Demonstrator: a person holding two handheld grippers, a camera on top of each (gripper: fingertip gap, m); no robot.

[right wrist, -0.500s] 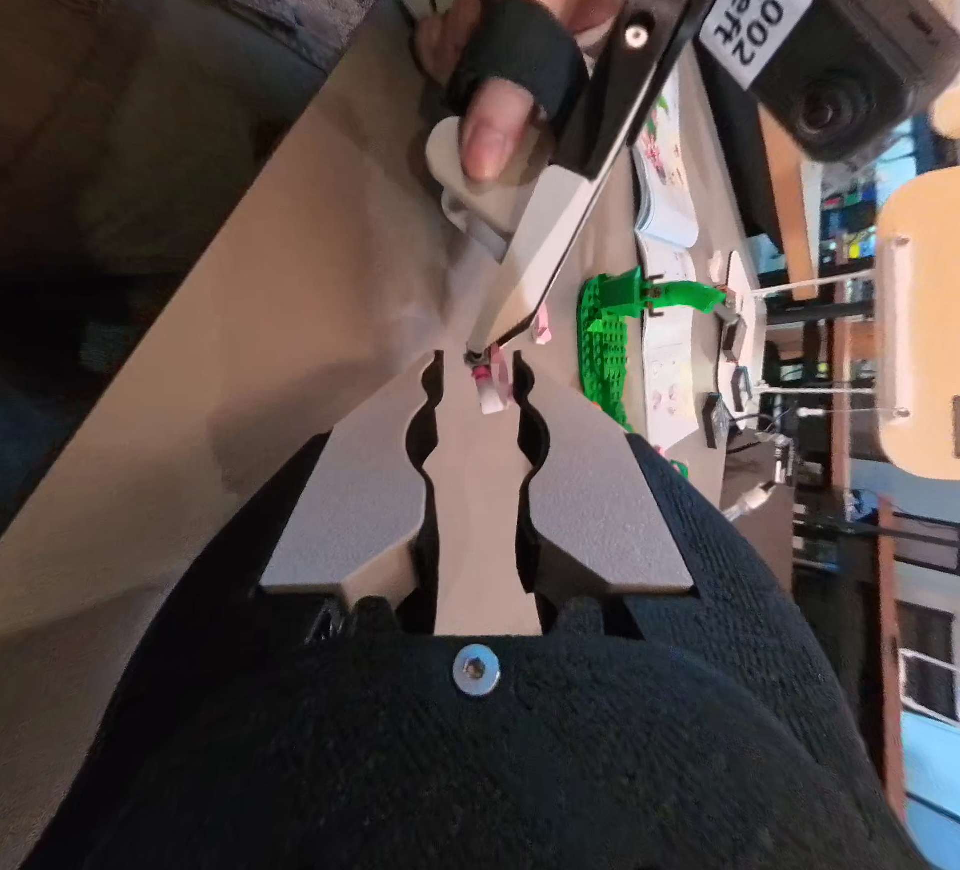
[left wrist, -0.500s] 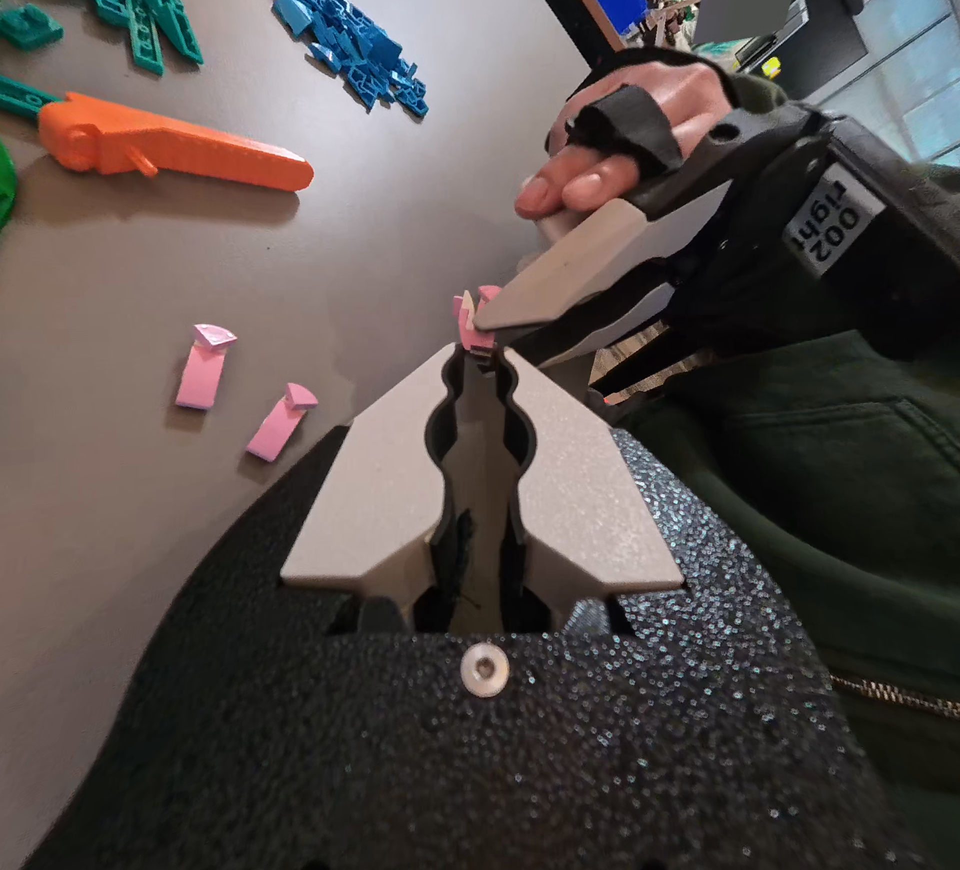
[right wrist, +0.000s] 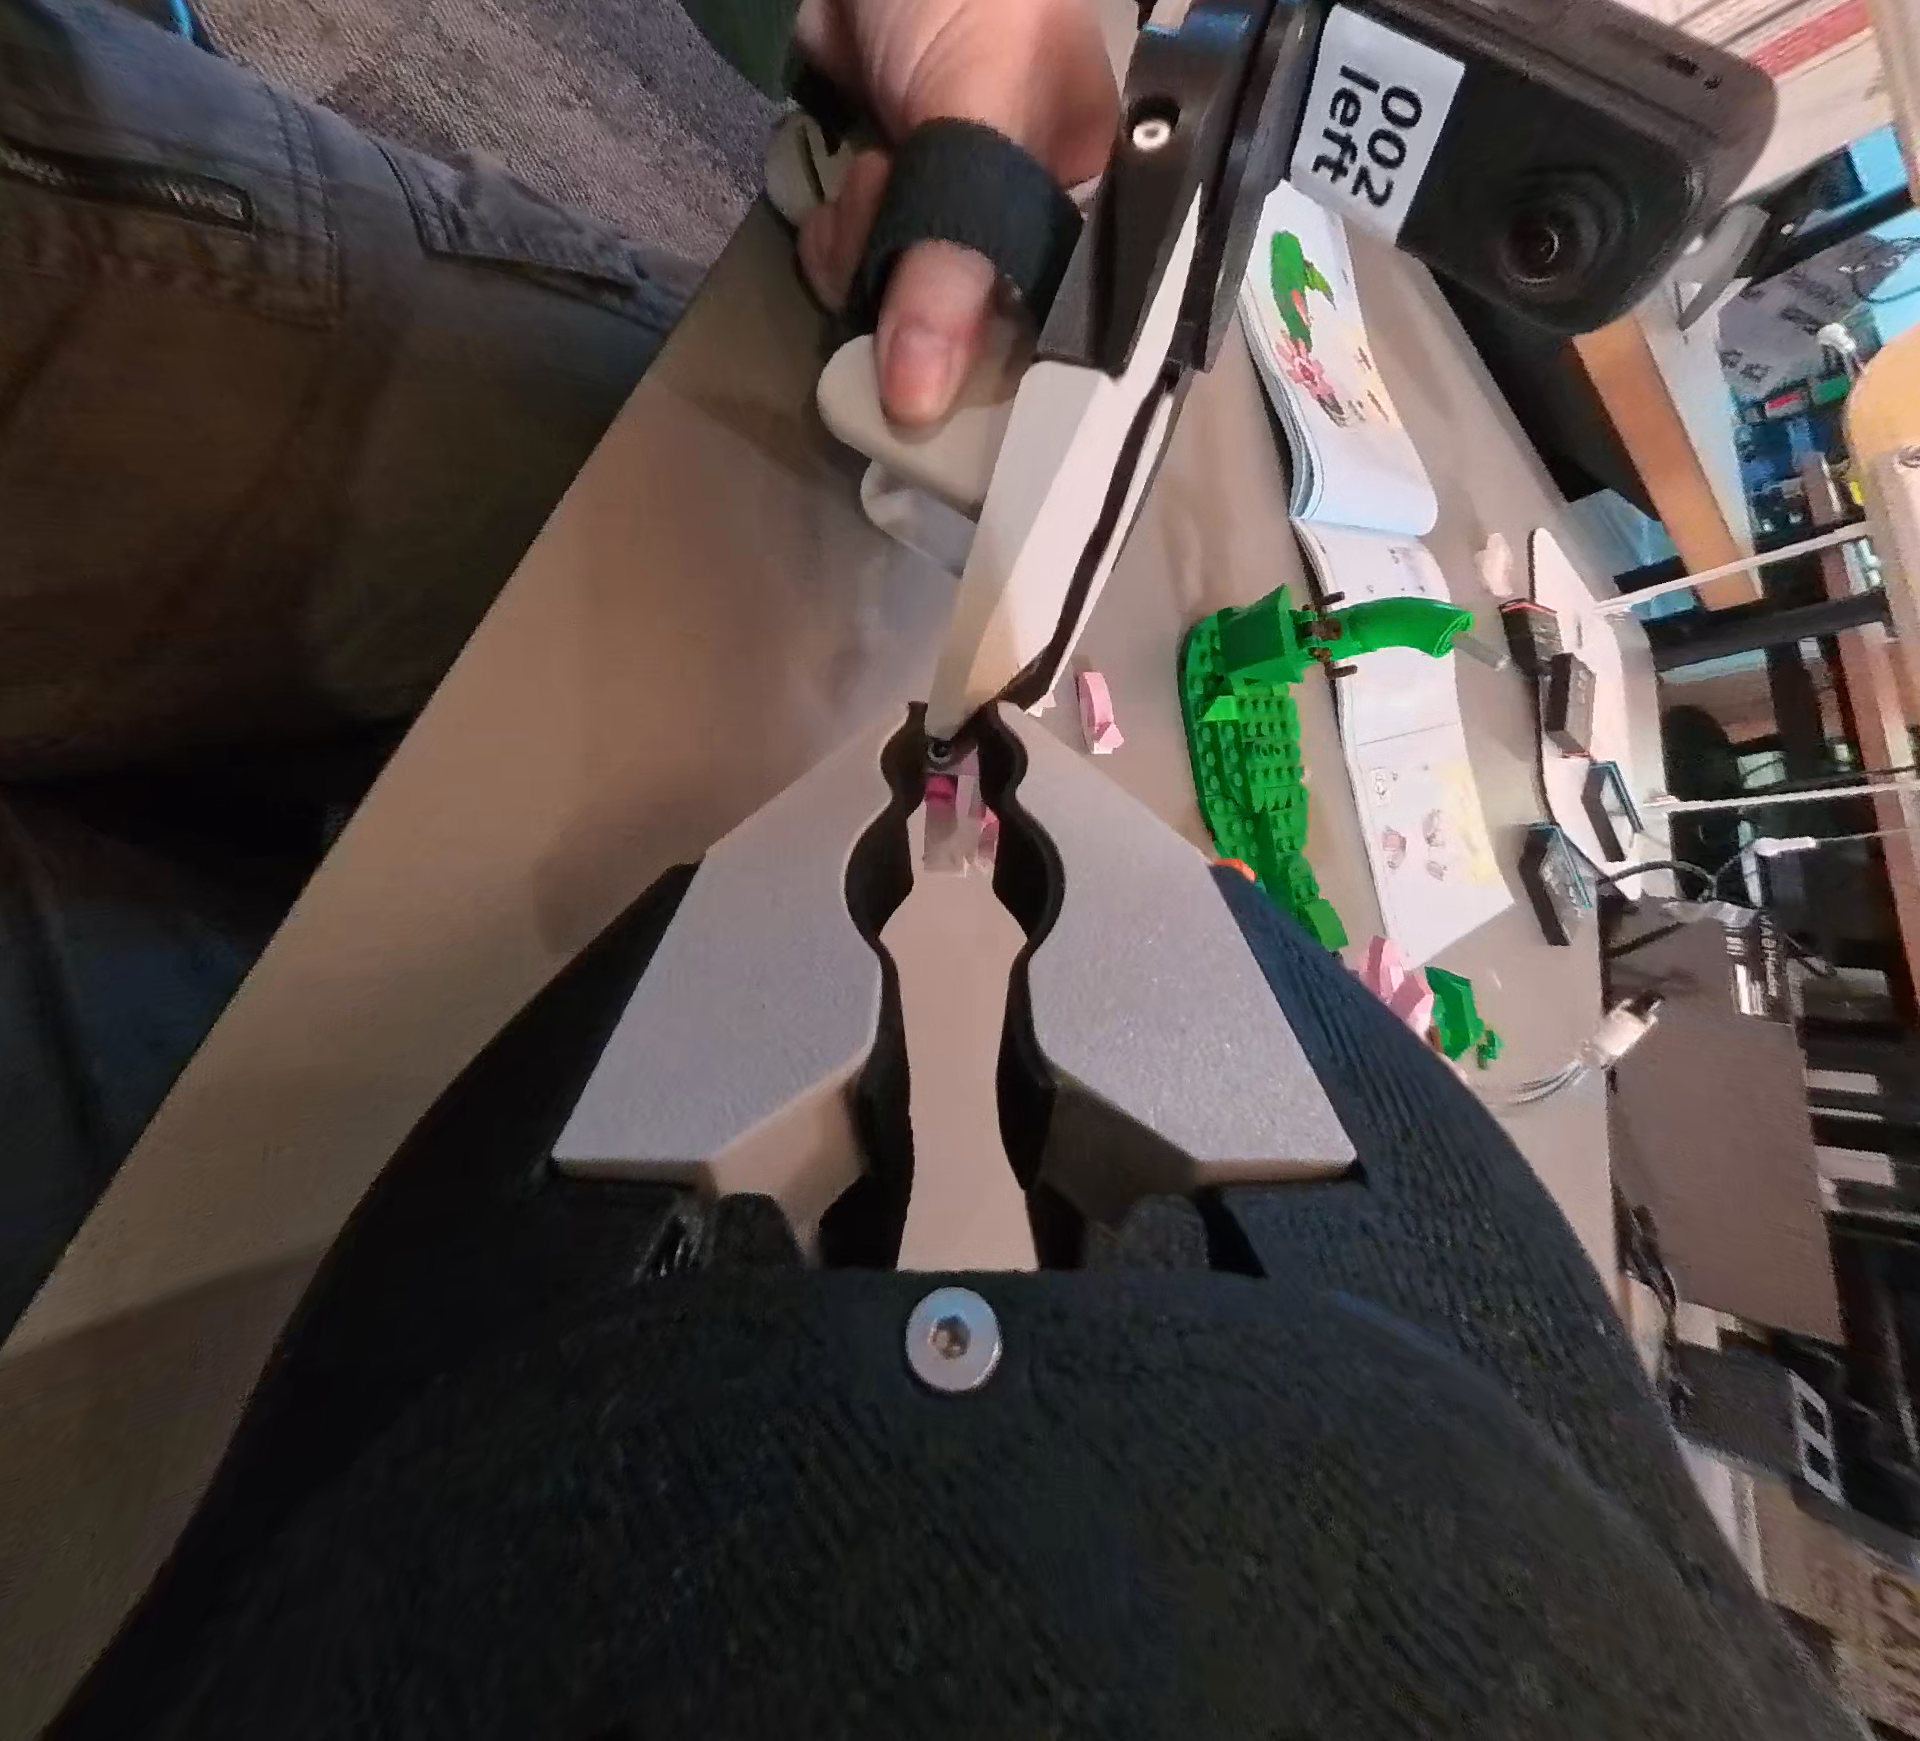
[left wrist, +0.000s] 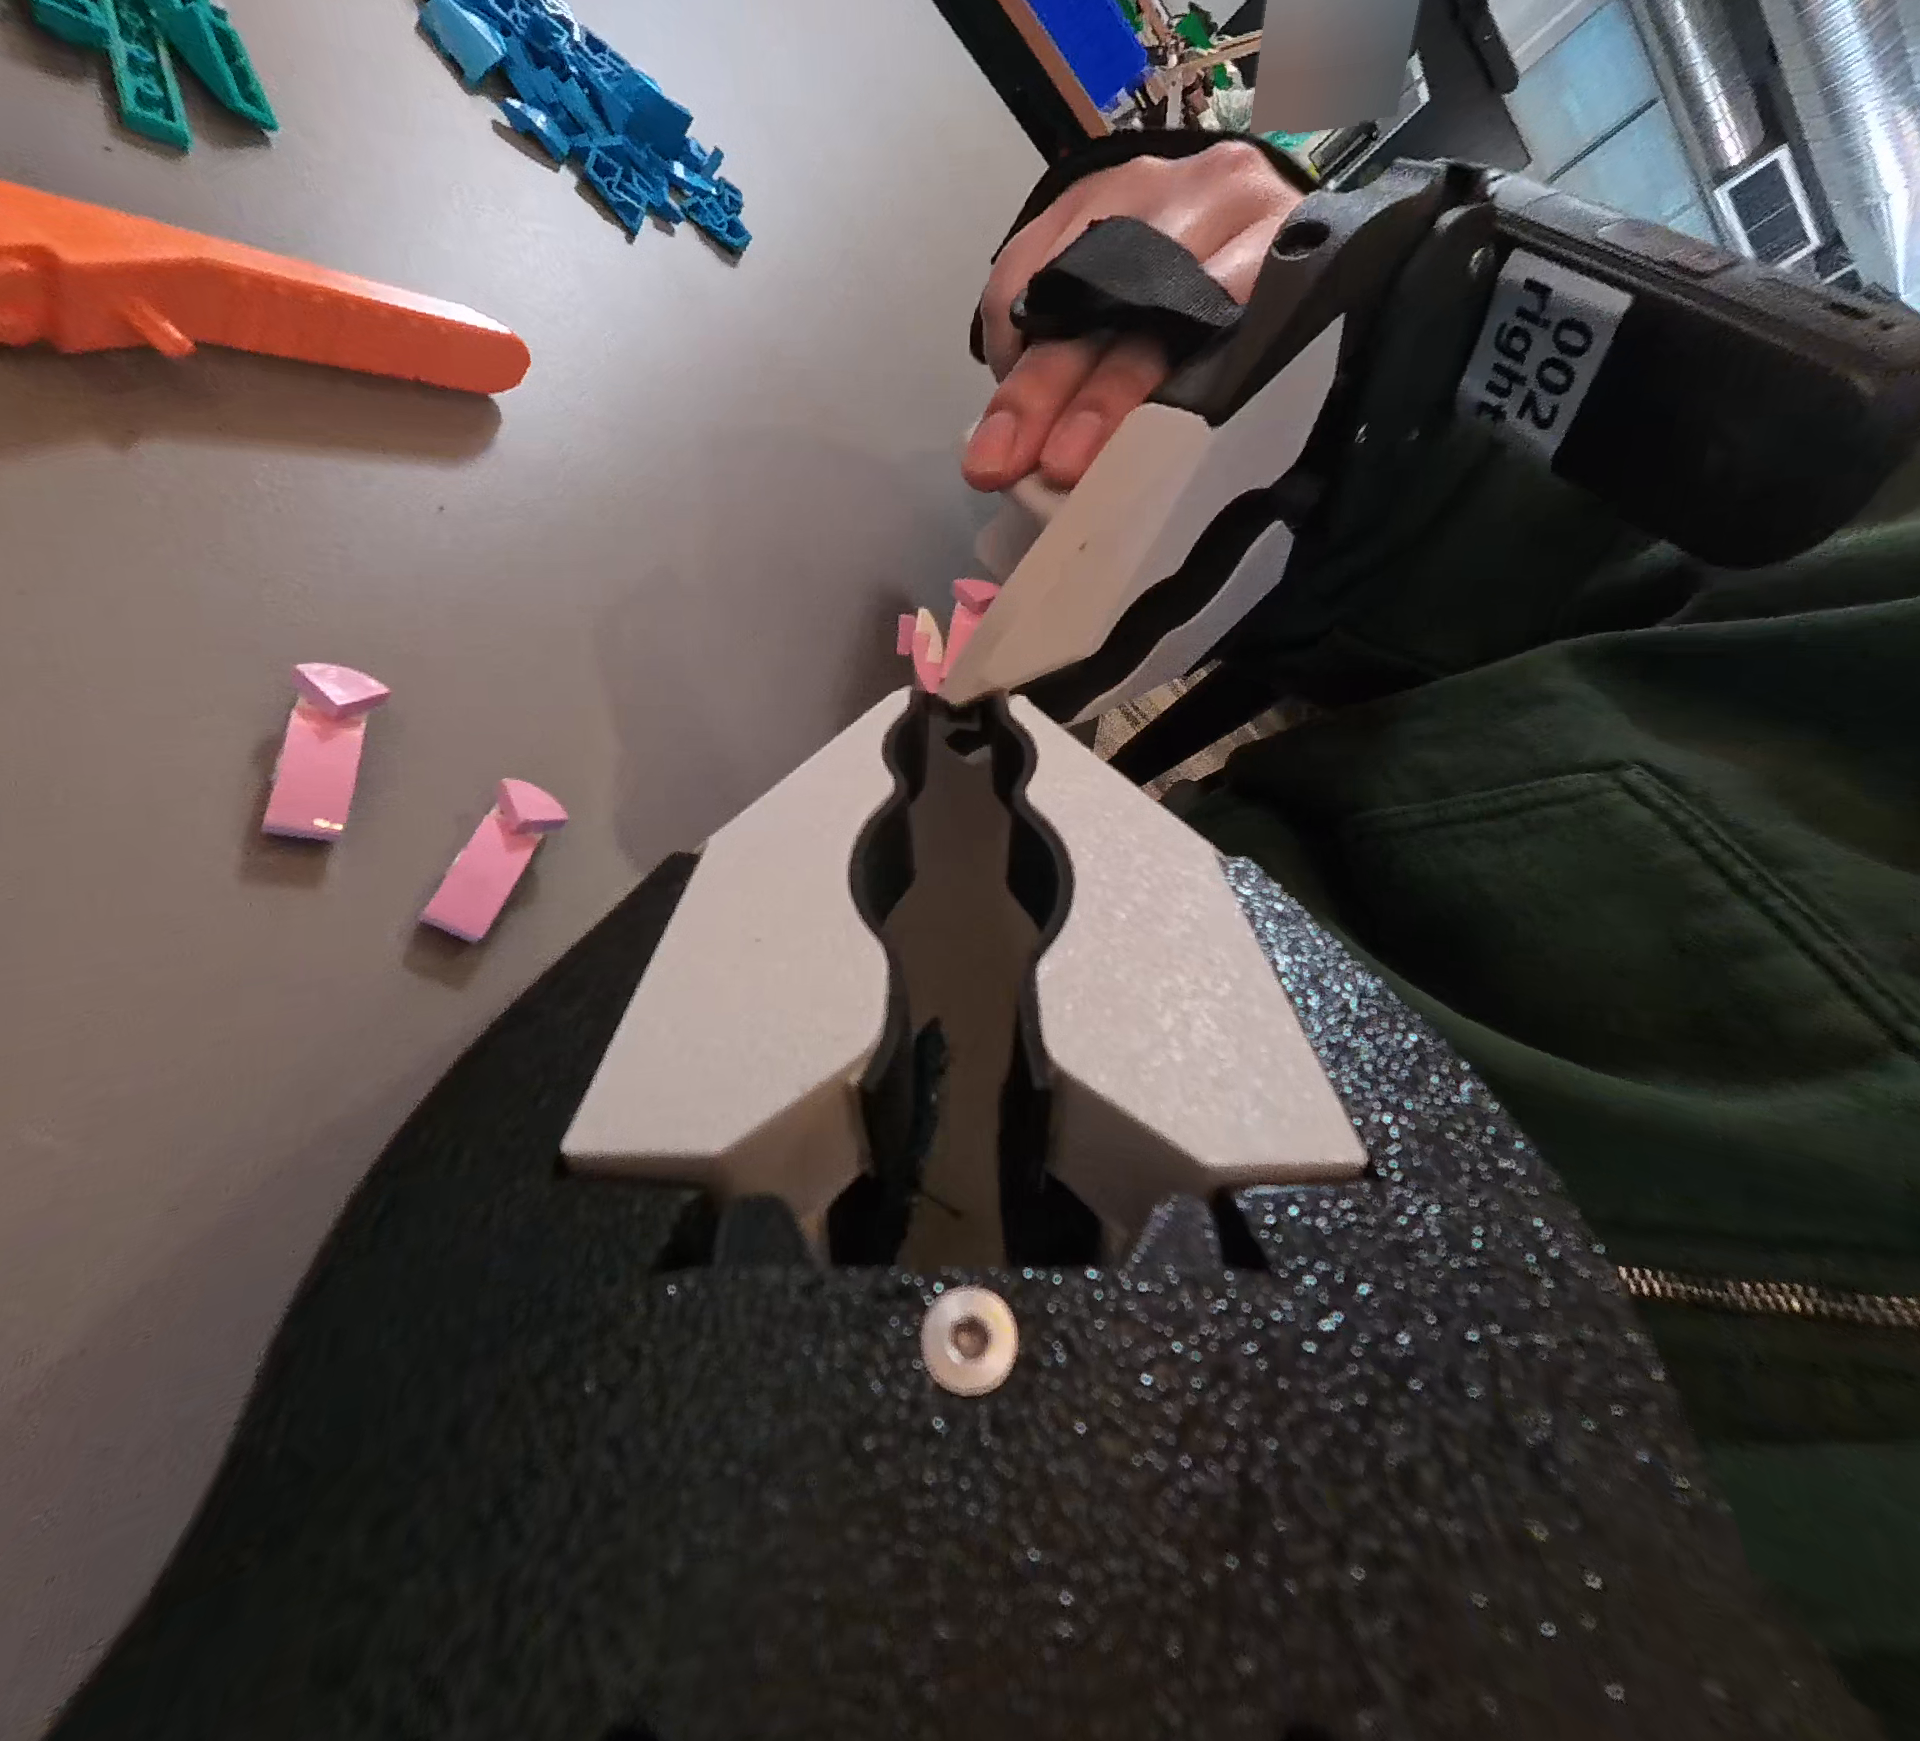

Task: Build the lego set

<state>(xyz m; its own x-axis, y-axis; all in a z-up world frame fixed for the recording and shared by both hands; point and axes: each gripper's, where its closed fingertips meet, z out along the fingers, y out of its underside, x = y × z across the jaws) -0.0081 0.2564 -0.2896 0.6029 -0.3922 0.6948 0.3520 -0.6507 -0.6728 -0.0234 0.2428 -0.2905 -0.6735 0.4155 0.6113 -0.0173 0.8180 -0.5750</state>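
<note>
My two grippers meet tip to tip above the near edge of the grey table (left wrist: 665, 465), and a small pink lego piece (left wrist: 928, 652) sits right where they touch. In the left wrist view my left gripper (left wrist: 957, 717) has its fingers nearly together at the tips, pinching the lower end of that pink piece; the rest of it sticks out beyond the tips, against the pointed end of my right gripper (left wrist: 971, 689), which comes in from the upper right.

In the right wrist view my right gripper (right wrist: 951, 735) is closed around the same pink piece (right wrist: 951, 818) — the pale pink and darker pink parts show between its fingers, just behind the tips. My left gripper (right wrist: 951, 720) slants down from above, its narrow tips touching the piece at the mouth of the right one. My left hand (right wrist: 951, 133) wraps the handle with a black strap over the thumb.

On the table to the left lie two loose pink pieces (left wrist: 317, 756), side by side but apart, an orange brick separator (left wrist: 249, 309), a pile of blue pieces (left wrist: 561, 60) and a pile of teal pieces (left wrist: 114, 18). On the other side stands a green lego build (right wrist: 1252, 756) next to an open instruction booklet (right wrist: 1403, 715) — with one more pink piece (right wrist: 1411, 712) lying near it.
</note>
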